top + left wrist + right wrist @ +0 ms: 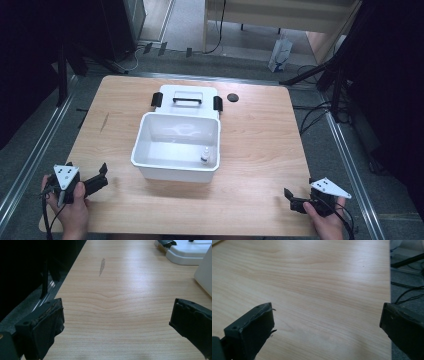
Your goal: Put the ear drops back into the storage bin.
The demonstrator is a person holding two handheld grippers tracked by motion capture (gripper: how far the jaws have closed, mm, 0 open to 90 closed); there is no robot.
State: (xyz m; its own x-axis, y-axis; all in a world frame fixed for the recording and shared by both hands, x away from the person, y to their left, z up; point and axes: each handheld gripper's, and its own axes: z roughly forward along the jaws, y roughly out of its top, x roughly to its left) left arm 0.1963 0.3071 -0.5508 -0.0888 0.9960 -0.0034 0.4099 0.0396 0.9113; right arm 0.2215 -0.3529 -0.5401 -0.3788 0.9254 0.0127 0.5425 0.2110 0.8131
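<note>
A white box (176, 147) sits open in the middle of the wooden table (260, 150). Its lid (187, 101) lies flat just behind it. A small bottle (205, 156) stands inside, in the near right corner. The left gripper (98, 181) and right gripper (295, 199) rest at the near edge, jaws wide apart, holding nothing. It looks like nothing is started; next, one gripper must reach into the box for the bottle.

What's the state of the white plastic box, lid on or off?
Off. The white plastic box stands open-topped, a small bottle upright inside; its white lid with black handle lies flat behind it on the table.
</note>
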